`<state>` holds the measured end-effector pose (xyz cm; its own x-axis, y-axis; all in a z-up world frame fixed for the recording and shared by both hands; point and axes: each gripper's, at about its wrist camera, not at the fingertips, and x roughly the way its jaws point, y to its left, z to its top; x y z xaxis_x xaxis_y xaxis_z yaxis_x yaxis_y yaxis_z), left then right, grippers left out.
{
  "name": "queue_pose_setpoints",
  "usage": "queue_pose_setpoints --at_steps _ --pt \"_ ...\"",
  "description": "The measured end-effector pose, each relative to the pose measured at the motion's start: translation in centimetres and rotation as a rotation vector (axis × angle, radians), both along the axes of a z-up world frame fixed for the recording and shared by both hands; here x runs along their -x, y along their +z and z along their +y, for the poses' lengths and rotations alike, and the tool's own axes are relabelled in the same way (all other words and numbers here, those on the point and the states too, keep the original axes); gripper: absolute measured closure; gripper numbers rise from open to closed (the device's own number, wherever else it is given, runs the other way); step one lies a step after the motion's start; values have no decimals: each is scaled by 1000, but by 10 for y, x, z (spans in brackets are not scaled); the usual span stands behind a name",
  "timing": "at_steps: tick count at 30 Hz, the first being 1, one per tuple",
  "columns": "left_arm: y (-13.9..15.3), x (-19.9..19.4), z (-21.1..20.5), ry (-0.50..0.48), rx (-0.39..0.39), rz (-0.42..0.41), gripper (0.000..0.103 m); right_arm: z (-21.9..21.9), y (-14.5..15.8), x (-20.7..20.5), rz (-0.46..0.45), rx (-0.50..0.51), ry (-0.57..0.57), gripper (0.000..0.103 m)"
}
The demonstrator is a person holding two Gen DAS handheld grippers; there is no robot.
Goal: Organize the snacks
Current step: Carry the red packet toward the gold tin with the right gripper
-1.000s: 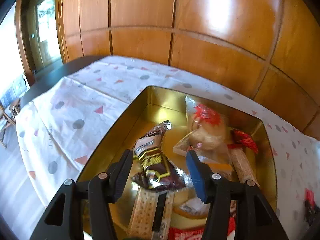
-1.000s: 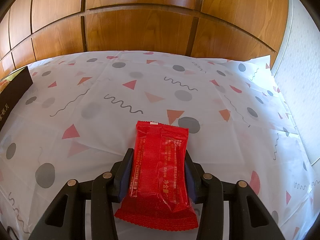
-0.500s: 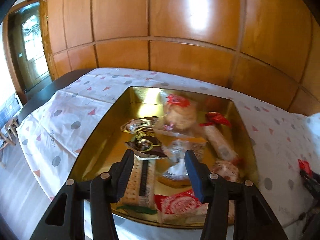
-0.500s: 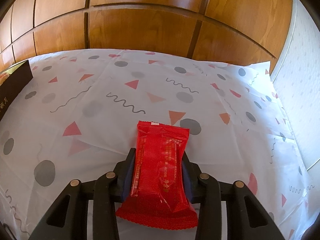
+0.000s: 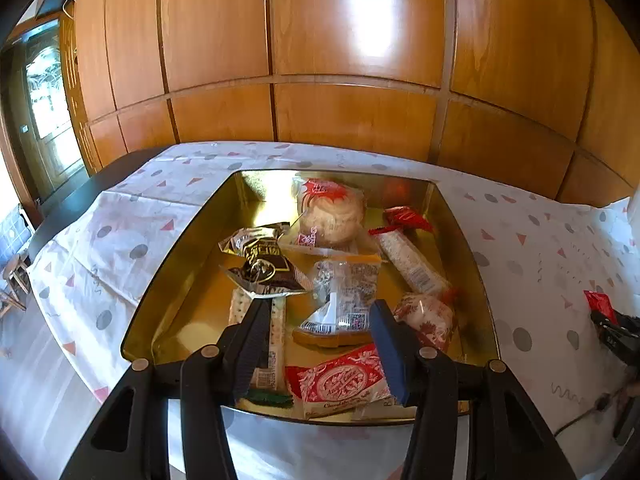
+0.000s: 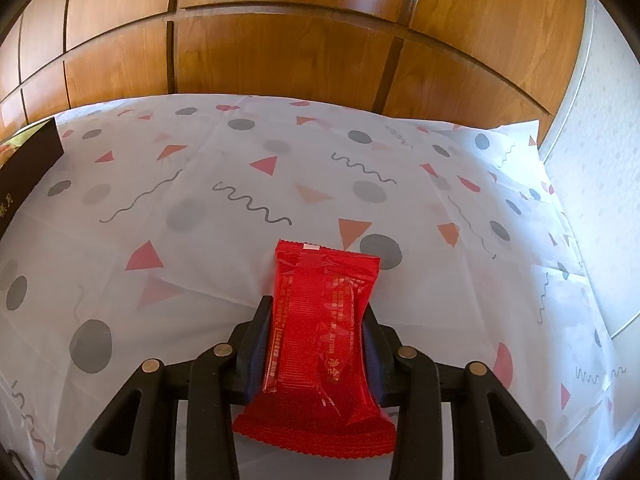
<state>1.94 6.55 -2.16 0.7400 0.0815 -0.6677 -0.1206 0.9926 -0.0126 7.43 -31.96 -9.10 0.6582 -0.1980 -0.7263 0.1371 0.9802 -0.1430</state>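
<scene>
A gold tin box [image 5: 180, 280] sits on the patterned tablecloth and holds several wrapped snacks. Among them, a dark brown packet [image 5: 260, 266] lies near the box's left side, with a round pastry [image 5: 332, 216] behind it. My left gripper [image 5: 319, 308] hovers over the box's near edge, open, with nothing between its fingers. My right gripper [image 6: 316, 304] is shut on a red packet [image 6: 320, 332], with the pads pressing its long sides just above the cloth. In the left wrist view the red packet [image 5: 598, 304] shows at the far right.
Wooden wall panels [image 5: 352, 120] stand close behind the table. The table's left edge [image 5: 60, 220] drops off toward a doorway. In the right wrist view the box's dark outer side [image 6: 28, 168] is at the far left and a pale wall [image 6: 592, 200] borders the right.
The left gripper drew back and rolled level; the dark brown packet, earlier between its fingers, now lies in the box. The right gripper's fingers closed in on the red packet.
</scene>
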Motion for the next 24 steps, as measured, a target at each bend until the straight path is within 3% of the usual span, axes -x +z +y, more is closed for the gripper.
queue_pose_setpoints --at_steps 12,18,24 --pt "-5 1 16 34 7 1 48 11 22 2 44 -162 -35 65" --pt "-3 -1 28 65 4 -13 48 71 70 -1 -10 -297 144 65" --pt "4 -3 52 132 4 -36 48 169 119 -15 -41 -375 390 64"
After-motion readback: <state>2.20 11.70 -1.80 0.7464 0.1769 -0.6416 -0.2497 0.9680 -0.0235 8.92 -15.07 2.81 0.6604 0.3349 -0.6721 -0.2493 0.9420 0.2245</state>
